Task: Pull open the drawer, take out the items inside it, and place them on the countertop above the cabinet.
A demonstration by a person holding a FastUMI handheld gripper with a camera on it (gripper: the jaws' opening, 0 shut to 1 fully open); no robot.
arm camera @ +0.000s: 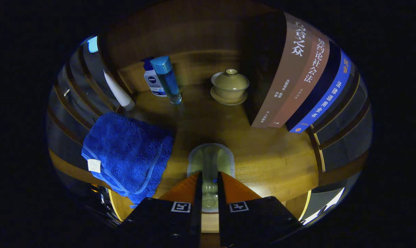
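tool (209, 179) gripping glass cup (210, 162), lidded bowl (230, 84) beyond

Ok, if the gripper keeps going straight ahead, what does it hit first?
The gripper is shut on a clear glass item. Beyond that is bare countertop, then probably the lidded tea bowl, slightly right; depth is unclear.

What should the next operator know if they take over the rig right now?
Gripper: both fingers closed on a small clear glass vessel, held just over the wooden countertop; I cannot tell whether it rests on the wood.
Already on the countertop: blue towel left of the fingers, overhanging the front edge; beyond it a white tube, a lotion bottle and a blue-capped bottle; lidded tea bowl further ahead; books standing to the right.
Left: set the glass down, release, then check the drawer for any remaining items.
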